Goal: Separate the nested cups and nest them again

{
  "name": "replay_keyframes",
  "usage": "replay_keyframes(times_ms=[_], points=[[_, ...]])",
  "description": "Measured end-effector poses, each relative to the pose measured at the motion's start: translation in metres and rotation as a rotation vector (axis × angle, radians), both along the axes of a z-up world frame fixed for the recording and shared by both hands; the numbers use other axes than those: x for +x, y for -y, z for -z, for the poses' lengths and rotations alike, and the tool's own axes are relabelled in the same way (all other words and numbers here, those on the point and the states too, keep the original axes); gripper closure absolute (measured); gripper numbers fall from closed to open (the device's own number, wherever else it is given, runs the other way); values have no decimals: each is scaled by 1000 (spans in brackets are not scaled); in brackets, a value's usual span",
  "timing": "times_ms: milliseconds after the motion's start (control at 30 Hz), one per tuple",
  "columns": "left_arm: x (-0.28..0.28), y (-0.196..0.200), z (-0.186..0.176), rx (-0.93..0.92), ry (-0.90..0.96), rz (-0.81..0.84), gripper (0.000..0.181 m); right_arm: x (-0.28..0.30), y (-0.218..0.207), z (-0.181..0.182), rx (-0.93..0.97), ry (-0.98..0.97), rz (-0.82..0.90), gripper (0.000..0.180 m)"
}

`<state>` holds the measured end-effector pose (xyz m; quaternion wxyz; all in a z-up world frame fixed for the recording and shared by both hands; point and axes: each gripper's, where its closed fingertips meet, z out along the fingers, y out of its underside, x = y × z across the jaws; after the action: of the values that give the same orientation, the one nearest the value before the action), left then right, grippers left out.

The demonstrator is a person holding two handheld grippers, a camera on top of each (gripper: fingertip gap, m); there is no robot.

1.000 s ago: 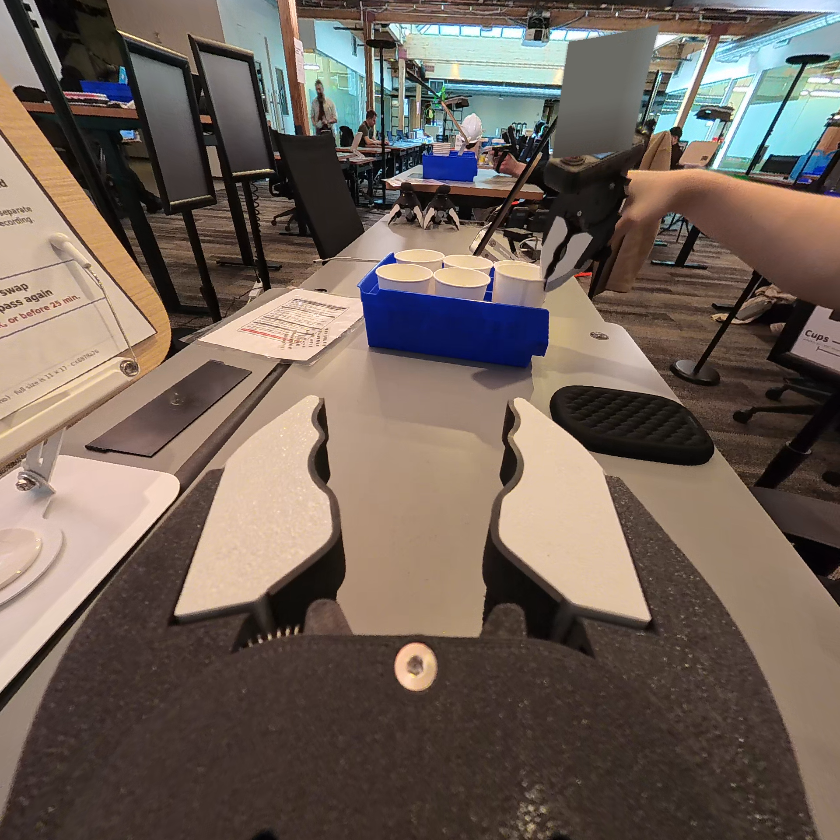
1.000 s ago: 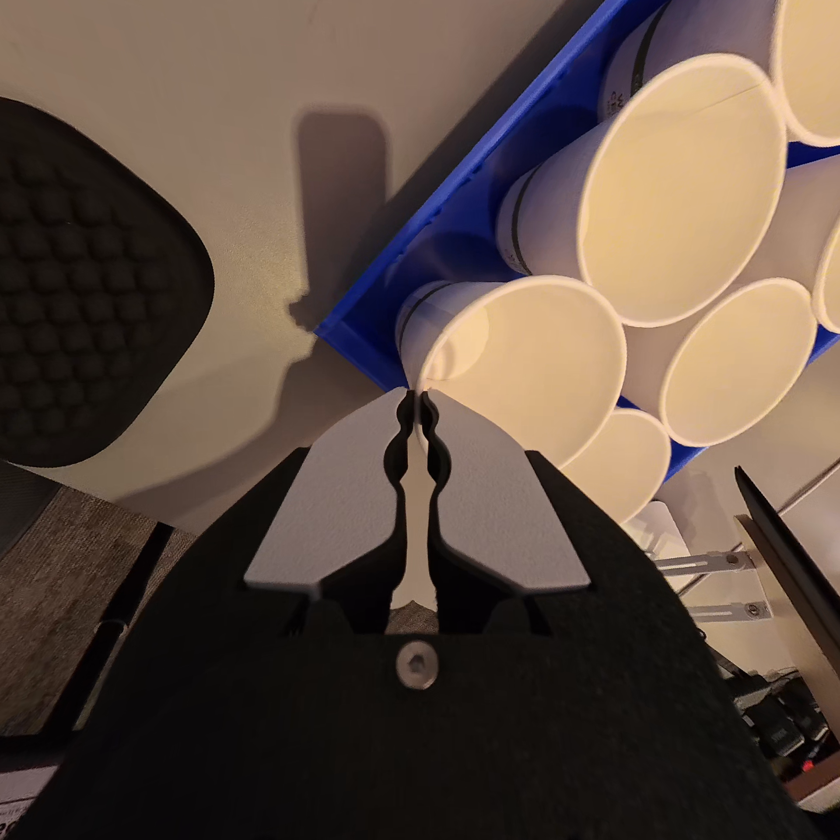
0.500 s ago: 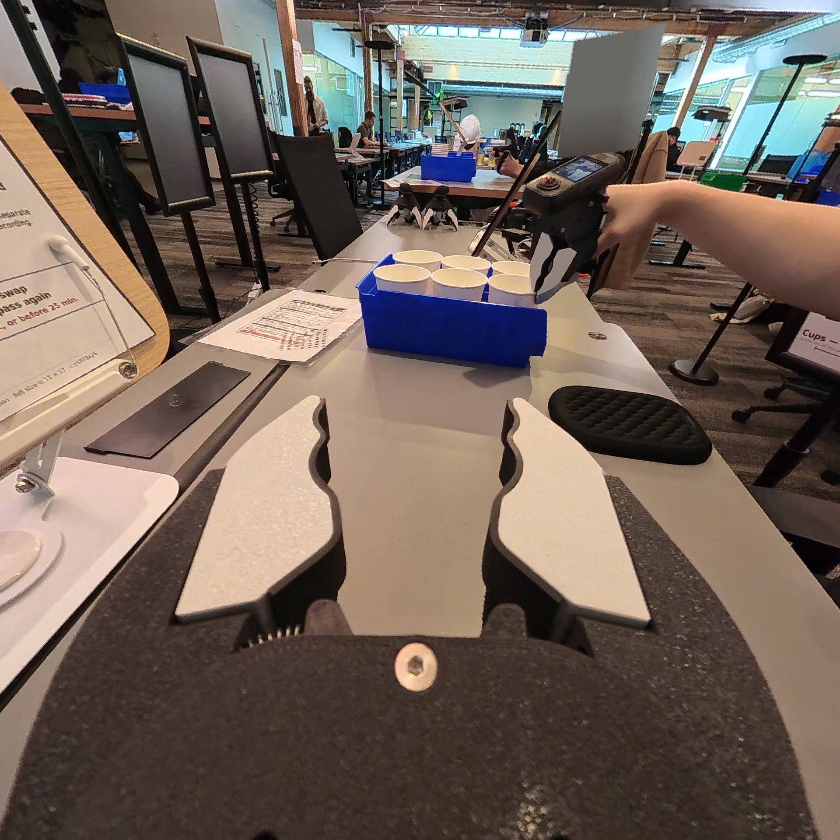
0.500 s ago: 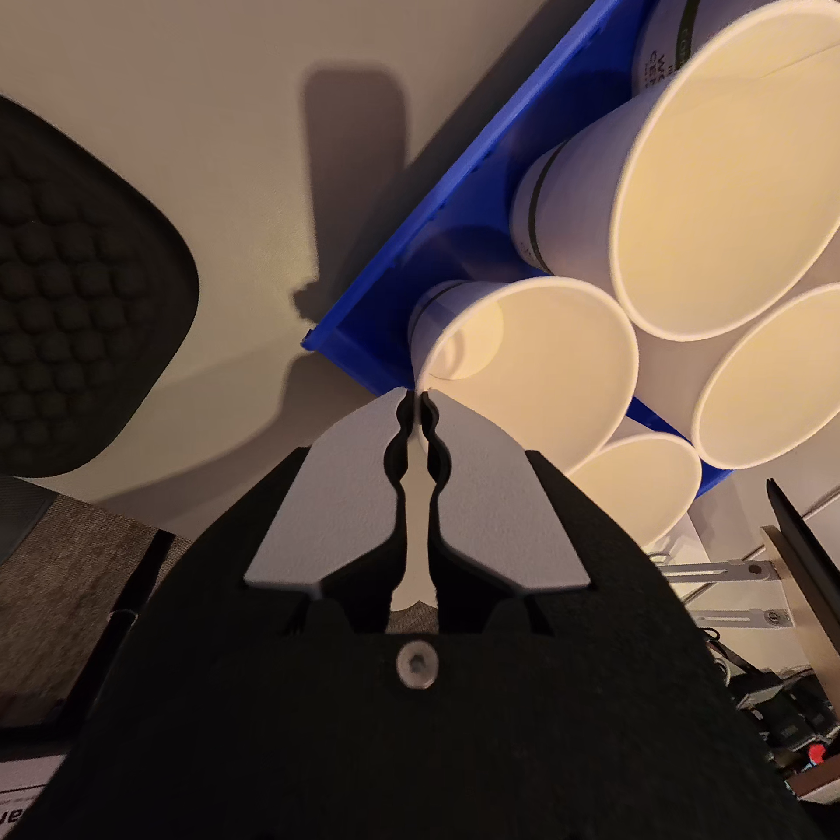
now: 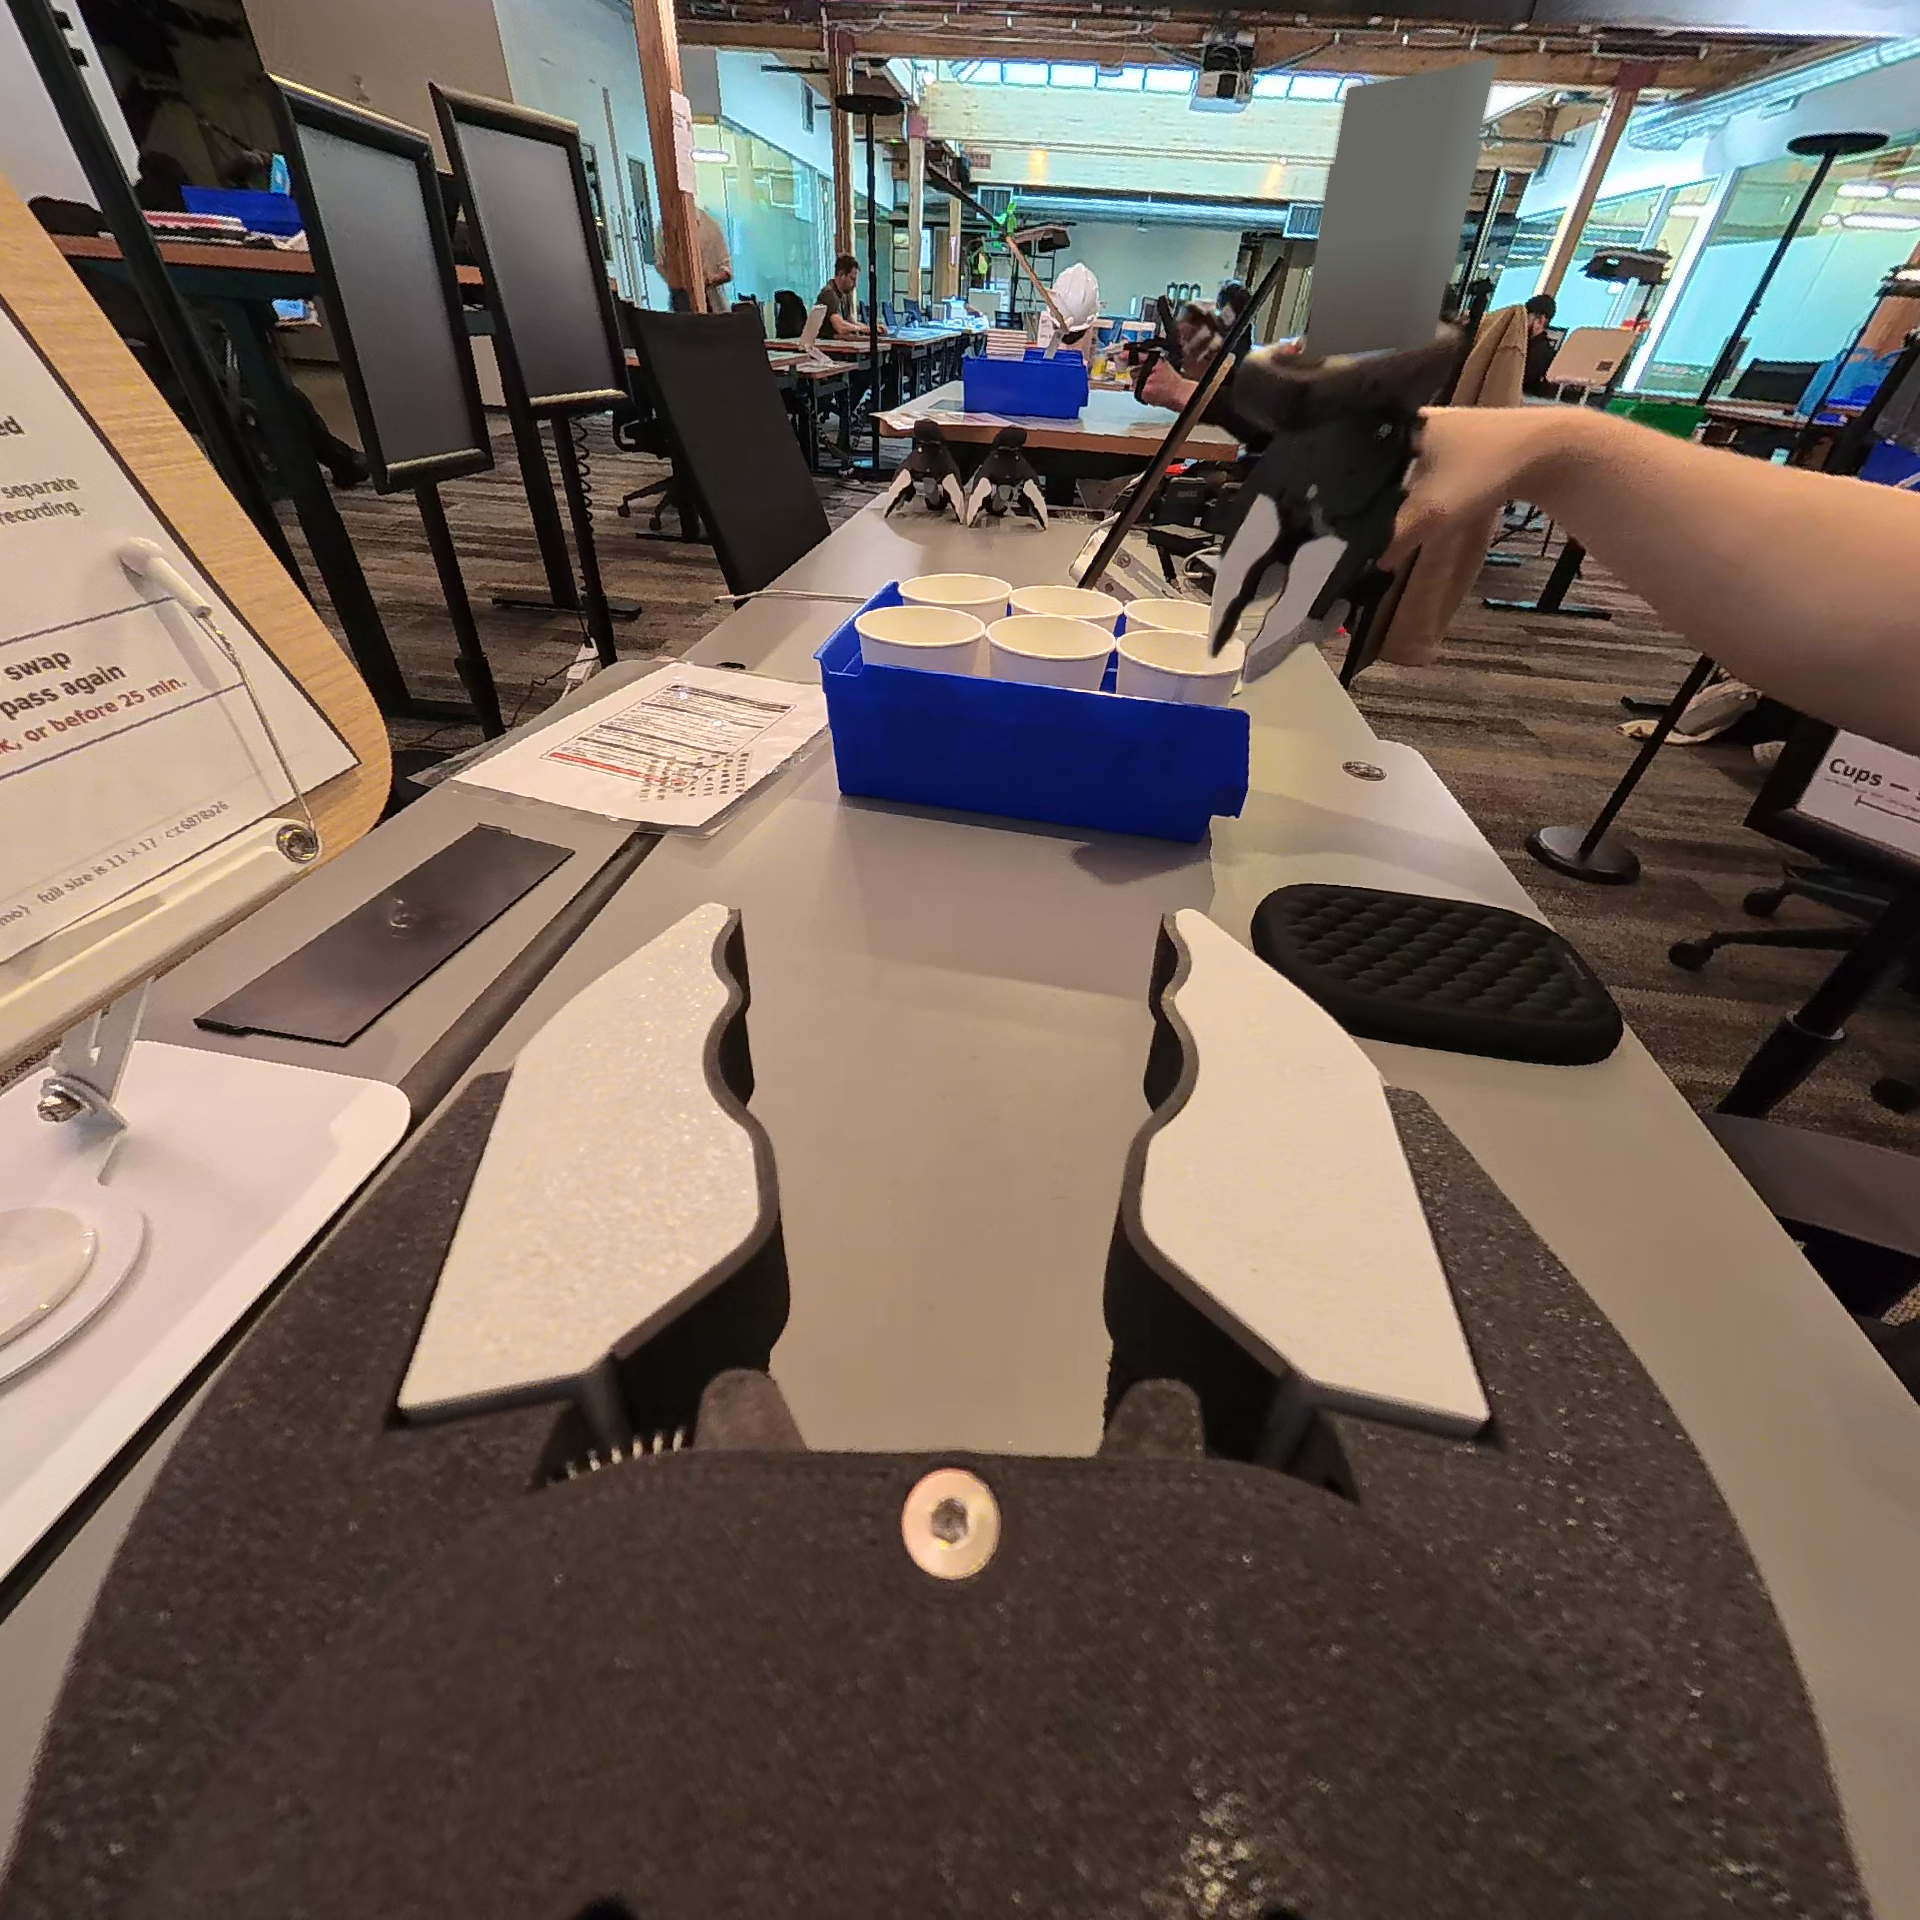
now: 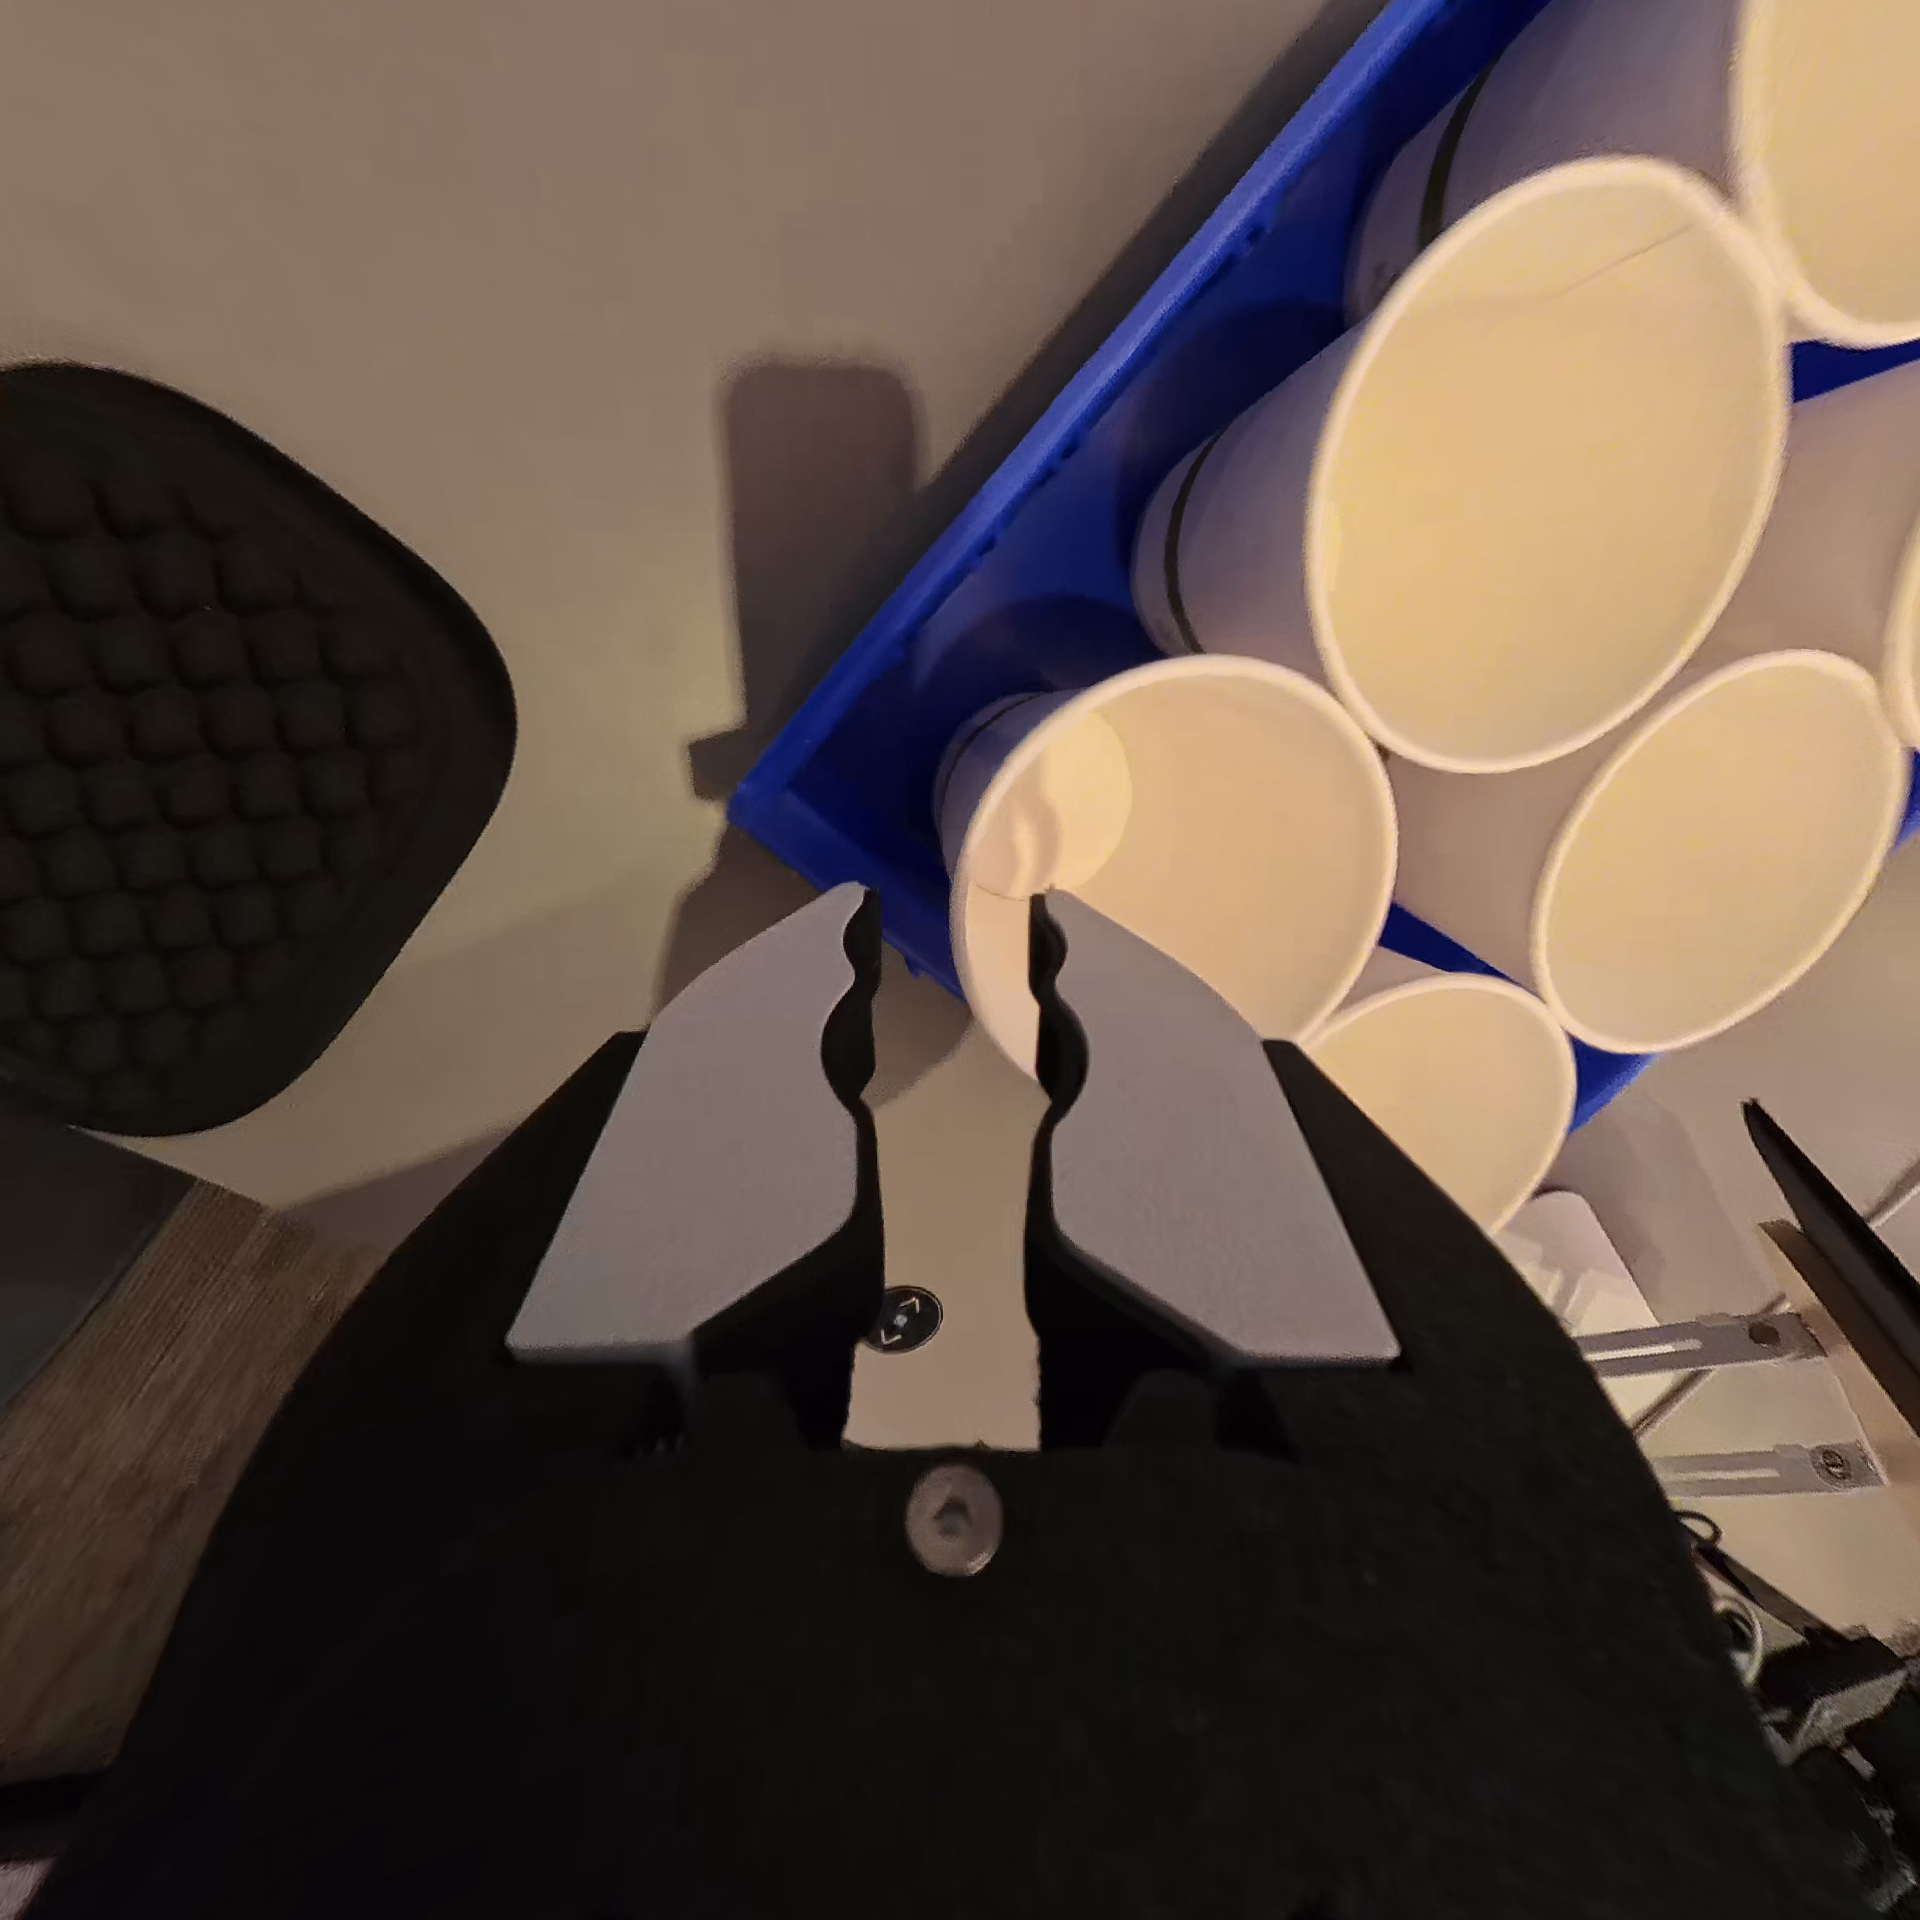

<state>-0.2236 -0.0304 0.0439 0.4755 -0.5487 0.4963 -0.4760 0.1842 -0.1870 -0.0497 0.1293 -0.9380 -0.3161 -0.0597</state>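
Several white paper cups stand in a blue bin (image 5: 1029, 748) in the middle of the grey table. My right gripper (image 6: 951, 899) is open, with its fingers on either side of the rim of the cup at the bin's near right corner (image 6: 1226, 831). One finger is inside the cup and one outside. That cup (image 5: 1174, 665) stands in the bin, and the right gripper (image 5: 1247, 644) tilts down over it, held by a hand. My left gripper (image 5: 945, 925) is open and empty, low over the table short of the bin.
A black dimpled pad (image 5: 1434, 966) lies at the table's right edge, near the bin (image 6: 1039, 540). A laminated sheet (image 5: 665, 738) lies left of the bin. A slanted sign board (image 5: 125, 623) and a black plate (image 5: 384, 935) are at the left. Two spare grippers (image 5: 966, 488) sit at the far end.
My right gripper was shut on the corner cup's rim, lowered the cup into the bin and has now opened. The left gripper has not moved.
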Motion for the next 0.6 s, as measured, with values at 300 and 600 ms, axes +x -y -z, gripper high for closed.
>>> replay_keyframes(times_ms=[300,600], points=[[2,1,0,0,-18,-15,107,36,-10,-83,362,-38,187,149],[0,13,-23,76,-31,-63,107,155,-19,-46,309,-145,695,155]])
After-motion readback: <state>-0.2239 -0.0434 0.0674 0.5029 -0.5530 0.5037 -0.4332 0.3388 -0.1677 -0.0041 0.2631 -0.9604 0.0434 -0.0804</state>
